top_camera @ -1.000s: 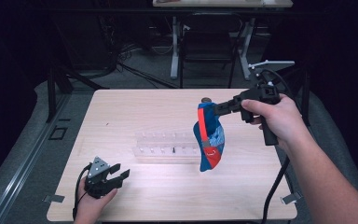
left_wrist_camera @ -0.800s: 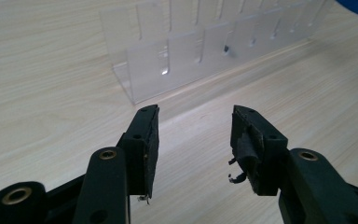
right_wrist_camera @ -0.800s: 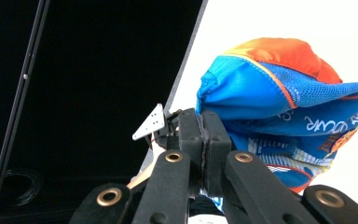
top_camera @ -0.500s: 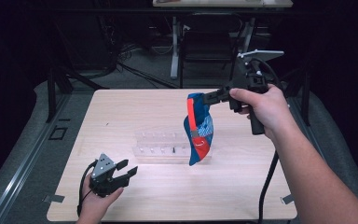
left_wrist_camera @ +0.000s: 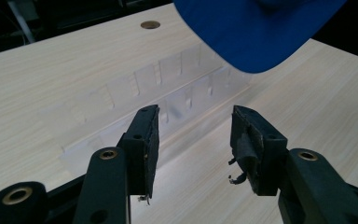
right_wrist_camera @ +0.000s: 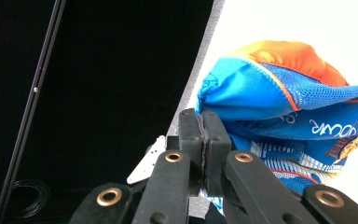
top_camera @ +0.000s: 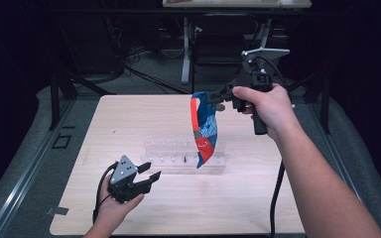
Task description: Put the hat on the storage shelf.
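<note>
A blue, orange and red cloth cap (top_camera: pixel 203 130) hangs in the air over the table's middle, pinched at its top edge by my right gripper (top_camera: pixel 214 100). In the right gripper view the jaws stand pressed together on the edge of the cap (right_wrist_camera: pixel 279 116), which bulges to the right of the right gripper (right_wrist_camera: pixel 204 122). My left gripper (top_camera: pixel 149 174) is held low near the front left of the table, open and with nothing in it. In the left gripper view the left gripper (left_wrist_camera: pixel 193 140) points at a clear plastic rack (left_wrist_camera: pixel 154 100), with the cap's blue brim (left_wrist_camera: pixel 256 32) above.
The clear plastic rack (top_camera: pixel 183 156) lies across the middle of the light wooden table (top_camera: pixel 129 124), just below the hanging cap. A small round hole (left_wrist_camera: pixel 150 24) sits in the tabletop's far edge. Dark floor, cables and table legs surround the table.
My right gripper has lifted the cap and carried it left, toward the table's far middle. My left gripper has risen slightly and shifted right, toward the rack.
</note>
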The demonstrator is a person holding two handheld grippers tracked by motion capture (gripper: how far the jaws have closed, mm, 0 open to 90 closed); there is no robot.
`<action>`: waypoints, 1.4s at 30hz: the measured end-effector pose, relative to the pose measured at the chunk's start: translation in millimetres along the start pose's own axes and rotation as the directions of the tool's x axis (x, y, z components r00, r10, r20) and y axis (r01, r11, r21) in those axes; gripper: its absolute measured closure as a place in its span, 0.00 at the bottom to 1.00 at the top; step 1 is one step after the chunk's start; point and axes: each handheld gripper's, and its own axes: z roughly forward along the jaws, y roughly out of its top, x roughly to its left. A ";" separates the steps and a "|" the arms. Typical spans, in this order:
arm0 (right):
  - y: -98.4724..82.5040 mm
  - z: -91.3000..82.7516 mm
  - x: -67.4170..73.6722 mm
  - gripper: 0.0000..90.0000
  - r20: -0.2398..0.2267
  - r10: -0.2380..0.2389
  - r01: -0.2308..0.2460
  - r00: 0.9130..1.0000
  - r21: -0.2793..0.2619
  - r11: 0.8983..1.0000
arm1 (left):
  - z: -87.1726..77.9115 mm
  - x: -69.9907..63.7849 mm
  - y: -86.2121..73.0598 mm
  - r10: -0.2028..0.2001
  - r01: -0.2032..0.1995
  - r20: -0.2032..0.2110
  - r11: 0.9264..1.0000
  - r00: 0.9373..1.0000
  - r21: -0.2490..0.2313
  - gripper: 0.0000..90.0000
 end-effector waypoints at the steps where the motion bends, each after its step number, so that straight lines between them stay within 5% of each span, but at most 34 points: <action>1: 0.0 0.0 0.0 0.99 0.000 0.000 0.000 1.000 0.000 1.000 | 0.0 0.0 0.0 0.000 0.000 0.000 1.000 1.000 0.000 0.58; 22: 10.9 42.6 8.5 0.99 -0.007 -0.010 0.010 1.000 0.032 0.999 | 0.8 -5.2 14.2 0.030 -0.030 0.009 0.999 1.000 -0.012 0.57; 42: 20.9 54.7 -13.3 0.99 0.012 0.031 -0.031 0.999 0.005 0.999 | 29.7 -23.7 28.6 0.076 -0.076 0.044 0.997 0.996 -0.002 0.58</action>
